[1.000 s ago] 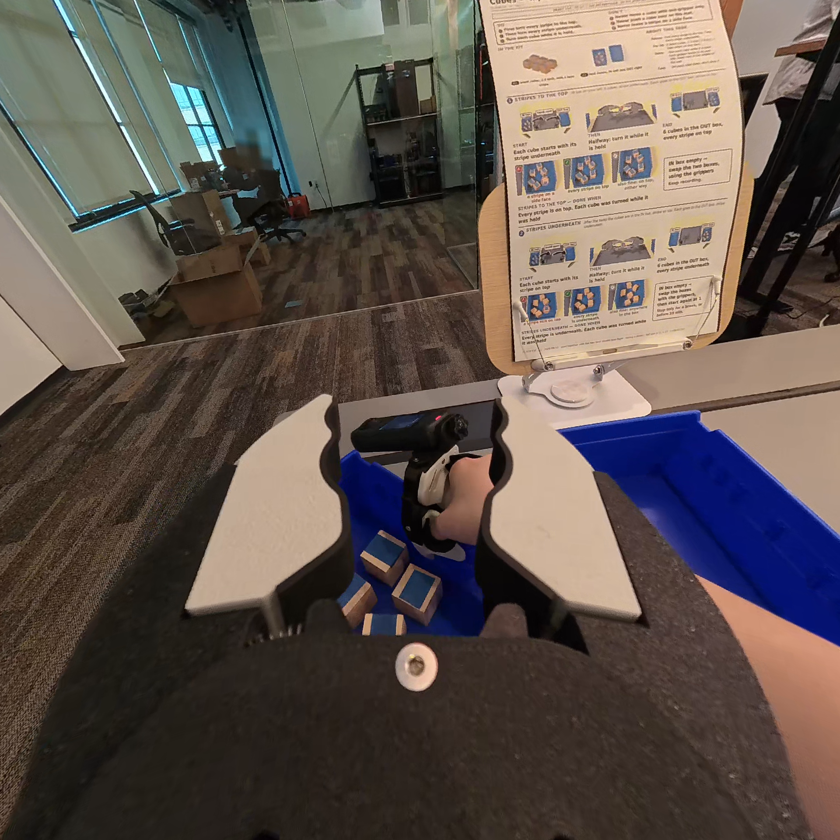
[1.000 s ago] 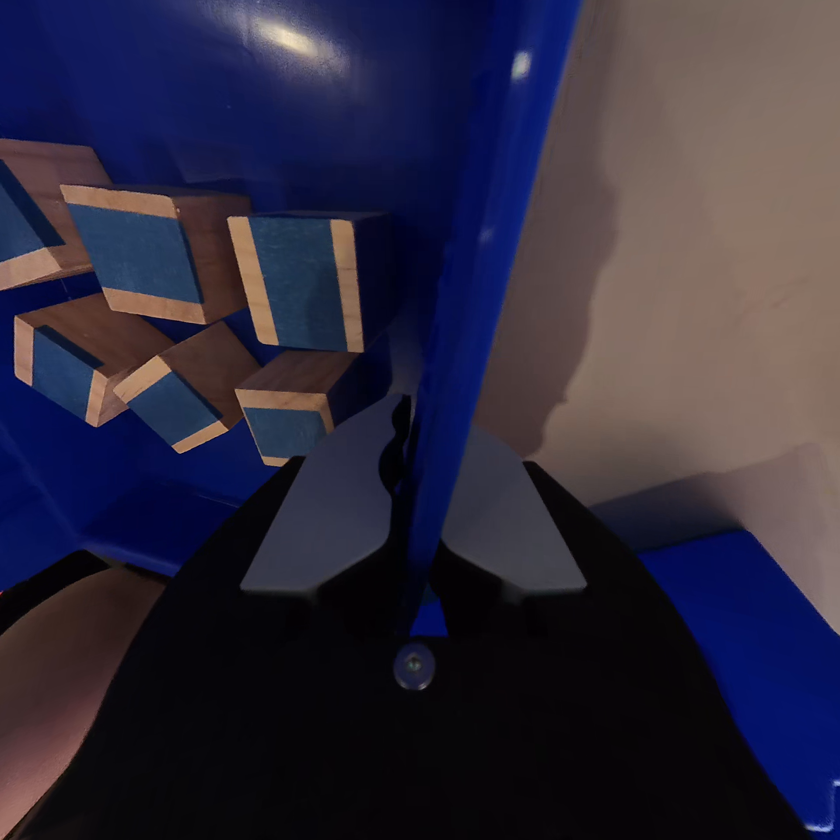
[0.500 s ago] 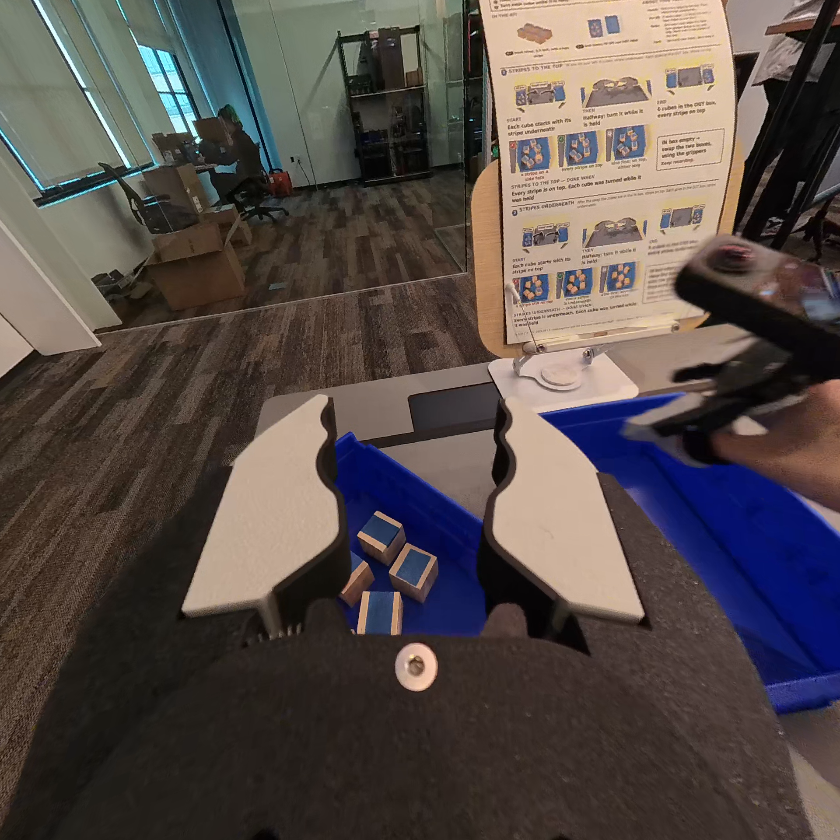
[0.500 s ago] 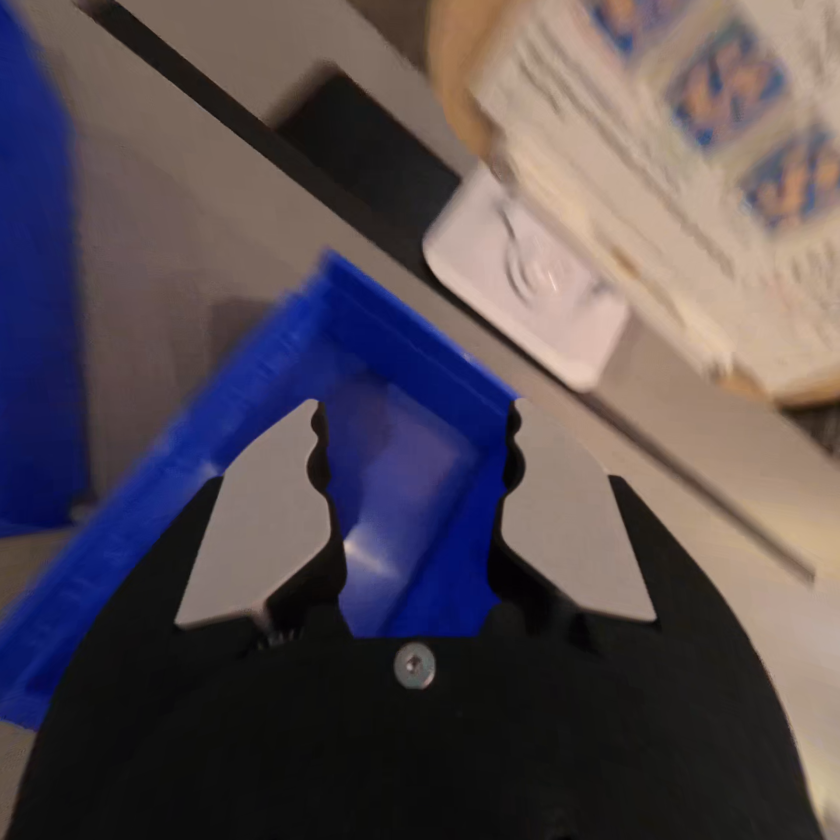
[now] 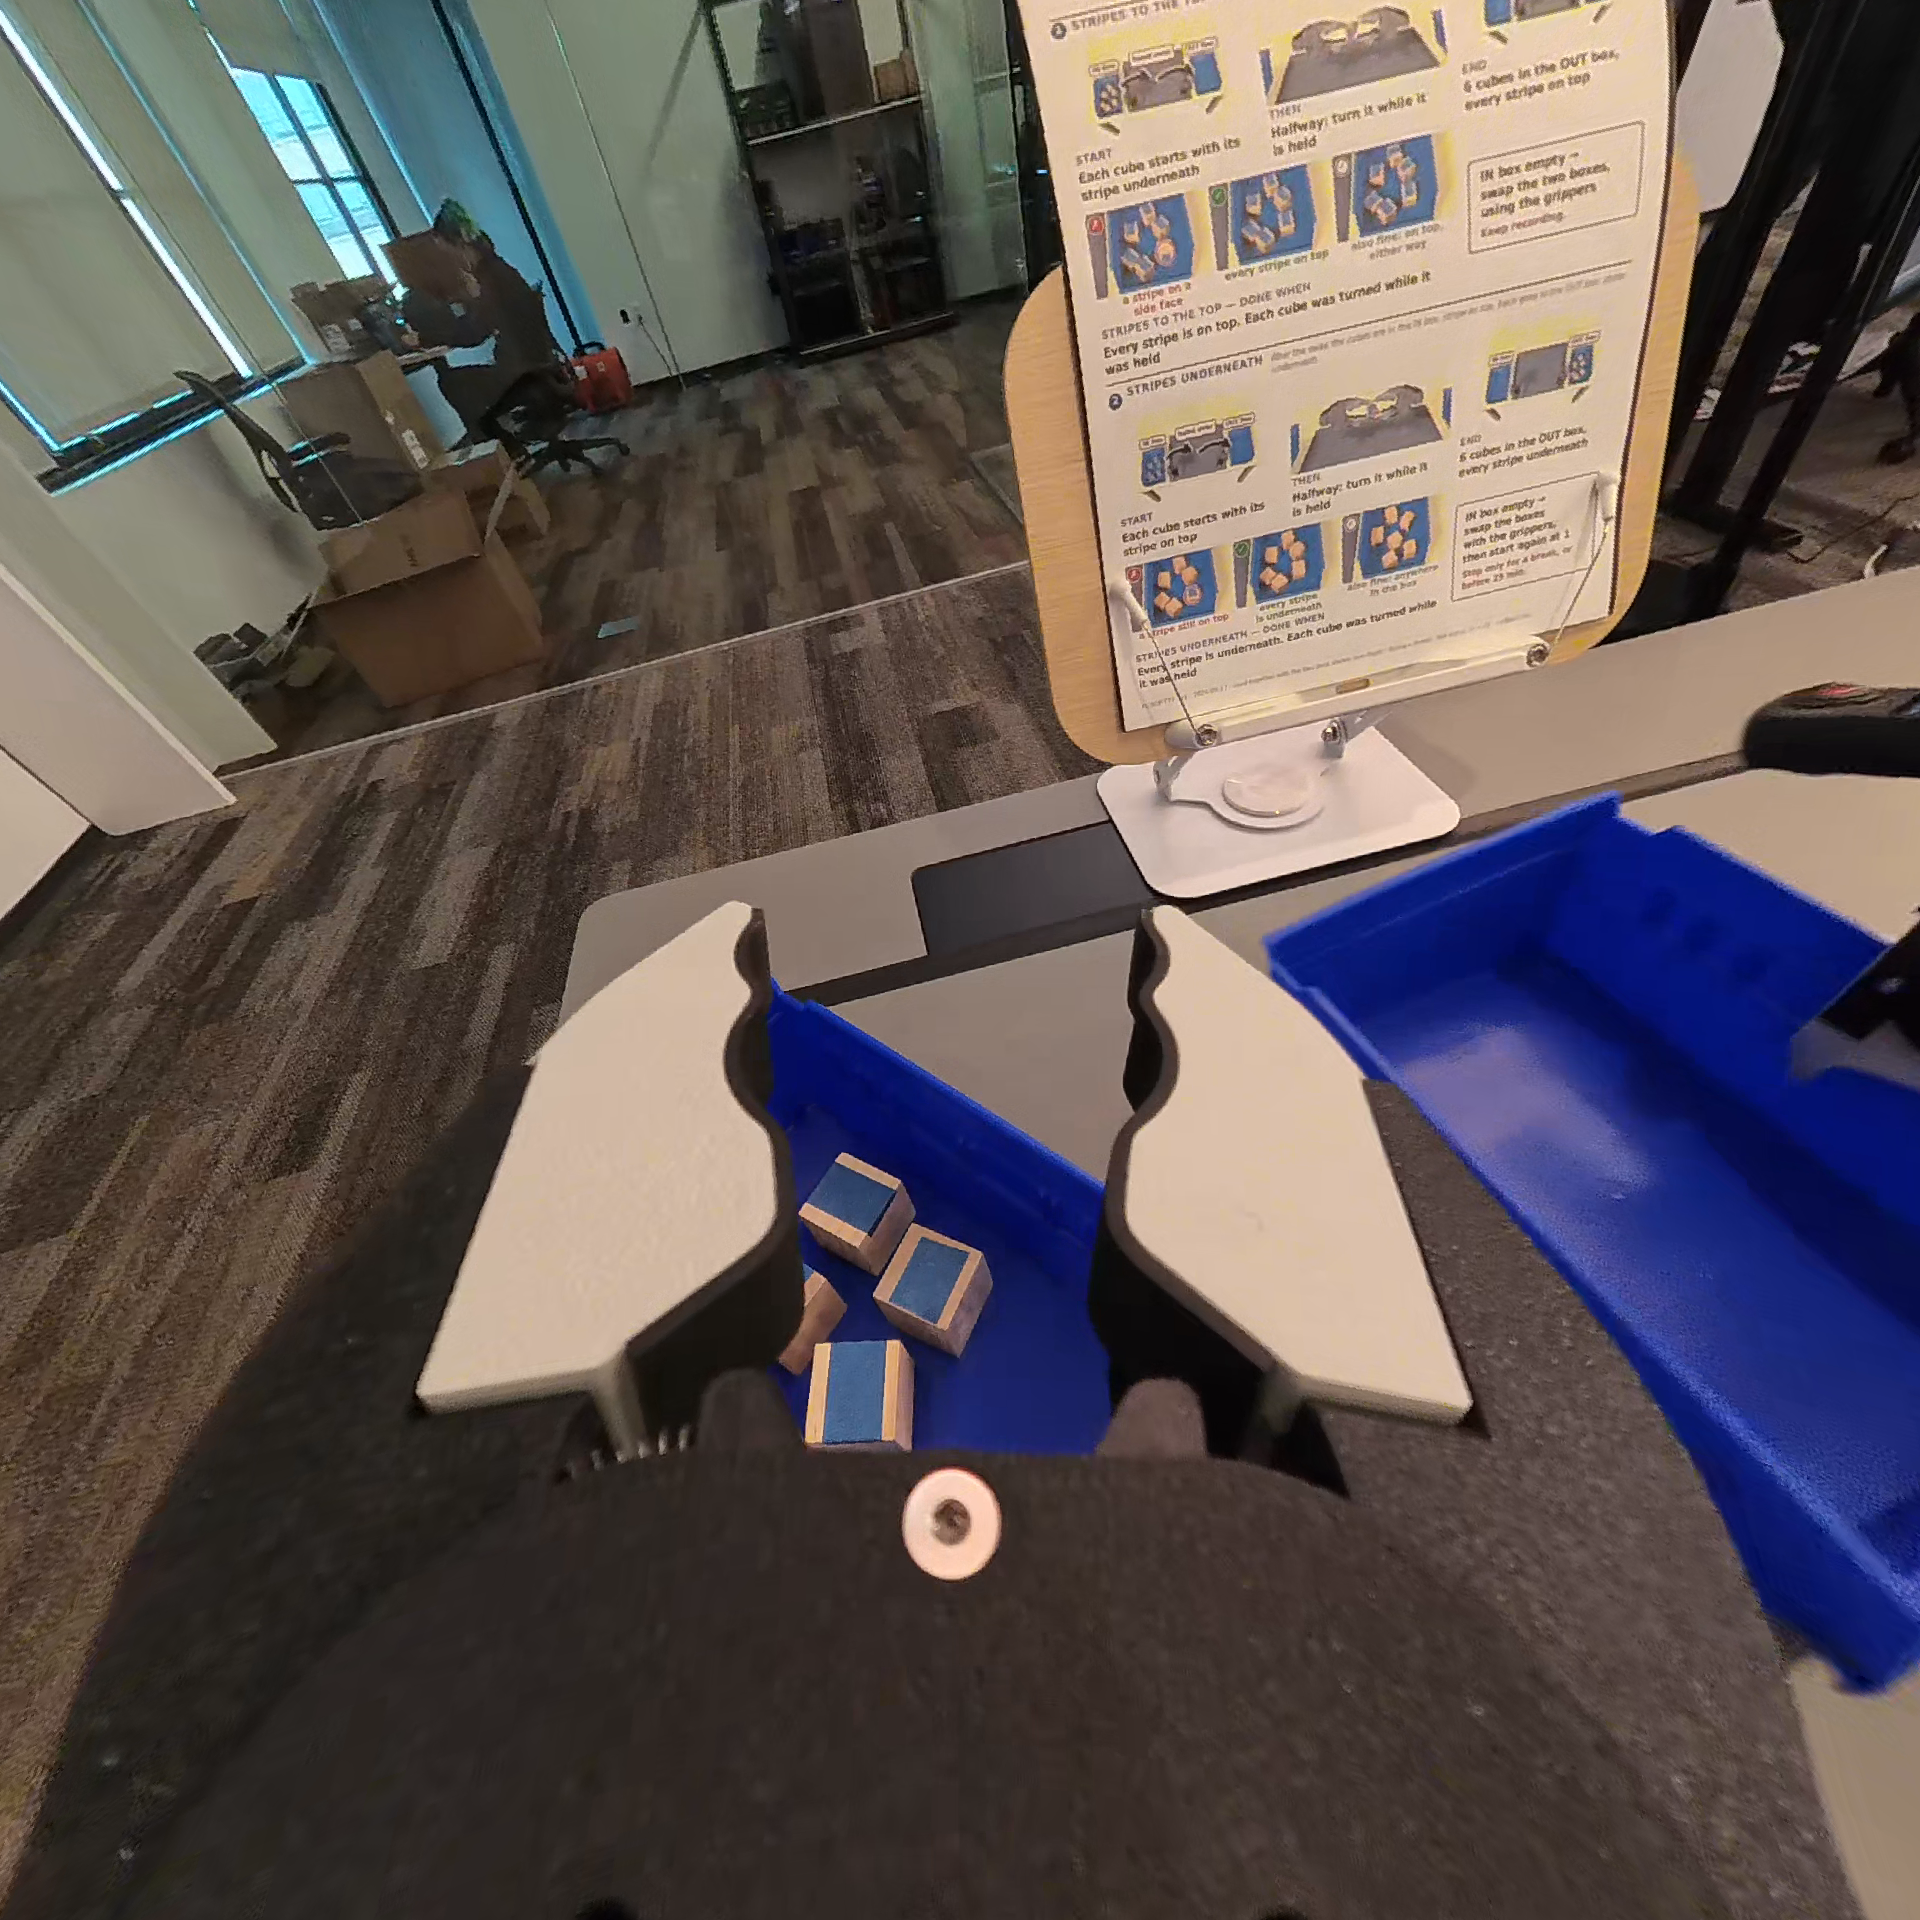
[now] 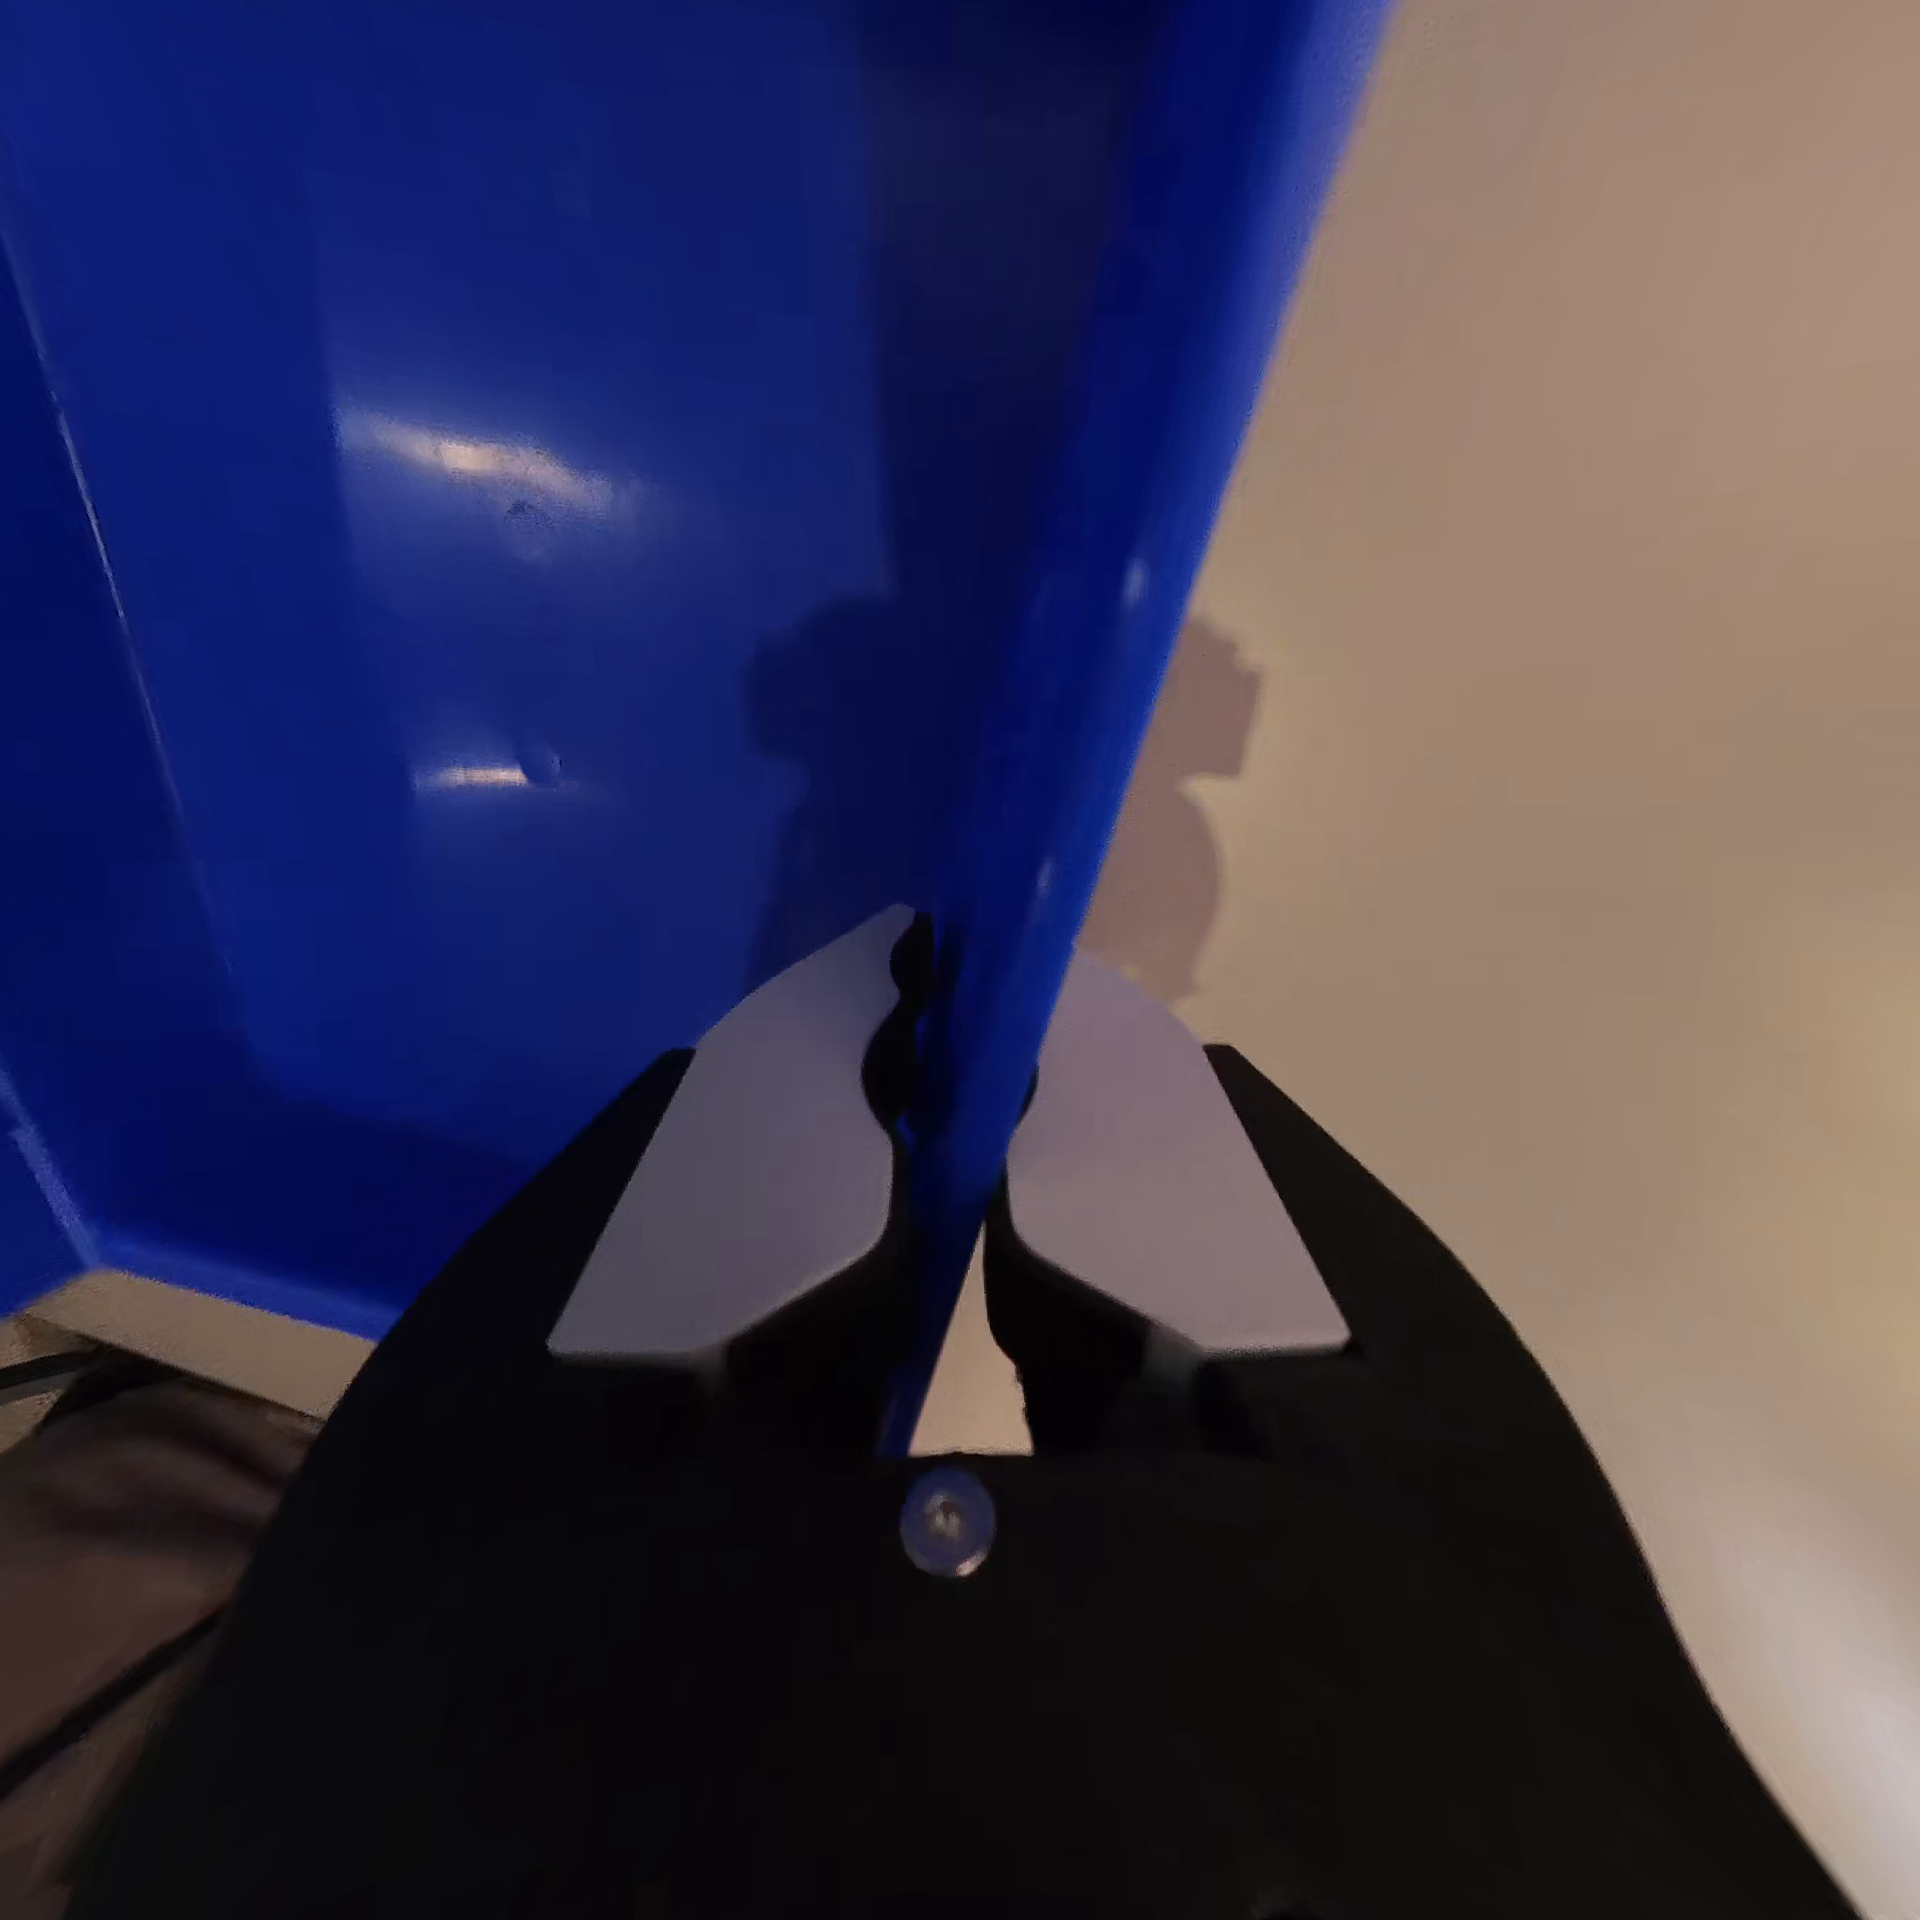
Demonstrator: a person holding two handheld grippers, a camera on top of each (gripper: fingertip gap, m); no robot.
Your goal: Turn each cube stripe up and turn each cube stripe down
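Left gripper hovers above the bin with cubes, jaws spread wide, nothing between the pads. That blue bin sits near the desk's left edge, and only its far wall and part of its floor show between the fingers.

Four wooden cubes visible on that bin's floor, clustered close together:
- cube one, blue stripe up, farthest back
- cube two, blue stripe up, just right of and nearer than cube one
- cube three, blue stripe up, nearest the camera
- cube four, mostly hidden behind the left finger; its stripe face can't be read

A bare strip of desk separates this bin from the second bin, also blue, which lies to the right, well apart. Its inside shows no cubes.

Behind both, at the desk's far edge: instruction sheet on a wooden board with a white stand base. Dark inset panel in the desk just left of the base.

Right gripper is clamped on the second bin's side wall: one finger inside, one outside, both pressed against the plastic. In the left wrist view only its edge shows at the far right.
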